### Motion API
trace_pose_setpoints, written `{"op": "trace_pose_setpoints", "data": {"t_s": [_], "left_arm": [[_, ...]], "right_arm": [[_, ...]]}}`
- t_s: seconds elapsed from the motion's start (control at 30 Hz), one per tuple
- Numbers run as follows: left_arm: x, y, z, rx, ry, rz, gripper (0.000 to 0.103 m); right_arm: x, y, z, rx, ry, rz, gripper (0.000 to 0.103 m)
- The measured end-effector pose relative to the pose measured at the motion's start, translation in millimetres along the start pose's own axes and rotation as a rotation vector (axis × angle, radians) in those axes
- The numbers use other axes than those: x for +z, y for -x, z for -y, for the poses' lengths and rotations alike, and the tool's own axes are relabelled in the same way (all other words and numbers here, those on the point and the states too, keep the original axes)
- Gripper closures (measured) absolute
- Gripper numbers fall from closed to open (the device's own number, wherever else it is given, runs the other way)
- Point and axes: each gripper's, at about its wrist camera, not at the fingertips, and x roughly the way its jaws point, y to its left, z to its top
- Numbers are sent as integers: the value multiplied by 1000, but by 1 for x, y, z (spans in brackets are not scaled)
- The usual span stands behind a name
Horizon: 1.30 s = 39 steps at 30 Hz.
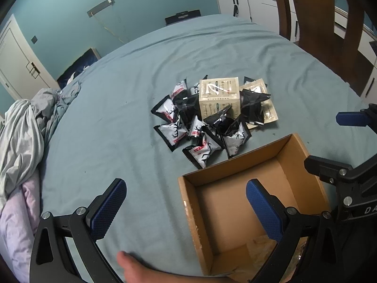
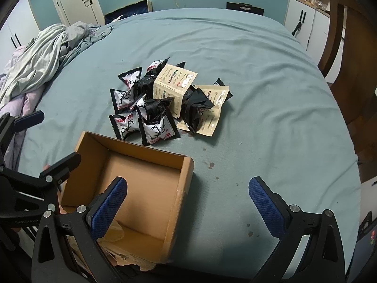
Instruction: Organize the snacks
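snack packets (image 1: 202, 120) lie heaped at the centre of both frames on a teal bedsheet (image 1: 117, 118), just beyond an empty cardboard box (image 1: 245, 202) at the lower middle. the left gripper (image 1: 186, 210) and the right gripper (image 2: 188, 208) both hover low in their frames, jaws spread wide, holding nothing. the step in hand is likely the first pick: best to take a loose packet at the near edge of the heap, pinch its crimped end, lift clear, then lower it into the box without nudging the wall. the packets are small, glossy, black-edged pouches with white fronts and an antler mark; a beige cube-shaped pack (image 1: 219, 96) and flat beige sachets (image 2: 212, 108) sit among them.
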Motion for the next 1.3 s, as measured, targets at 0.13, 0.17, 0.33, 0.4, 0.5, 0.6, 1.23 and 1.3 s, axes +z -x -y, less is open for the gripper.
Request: {"op": "trace_pose_setpoints", "data": {"t_s": [0.13, 0.17, 0.33, 0.4, 0.5, 0.6, 1.23, 1.3], "left_arm": [[1, 2, -1, -14, 3, 4, 0], [1, 3, -1, -18, 5, 6, 0], [2, 4, -1, -36, 10, 11, 0], [3, 4, -1, -42, 12, 8, 0], [3, 3, -1, -54, 18, 6, 0], [5, 2, -3, -66, 27, 3, 0], [14, -26, -20, -79, 90, -54, 0], [16, -33, -26, -76, 112, -68, 0]], "right_arm": [[5, -1, 5, 33, -19, -13, 0], [8, -2, 8, 47, -28, -15, 0], [22, -4, 20, 49, -34, -1, 0], [29, -7, 27, 31, -45, 3, 0], [39, -15, 38, 30, -74, -12, 0], [49, -24, 46, 35, -106, -33, 0], [108, -127, 79, 108, -281, -212, 0], [110, -135, 77, 129, -267, -203, 0]]}}
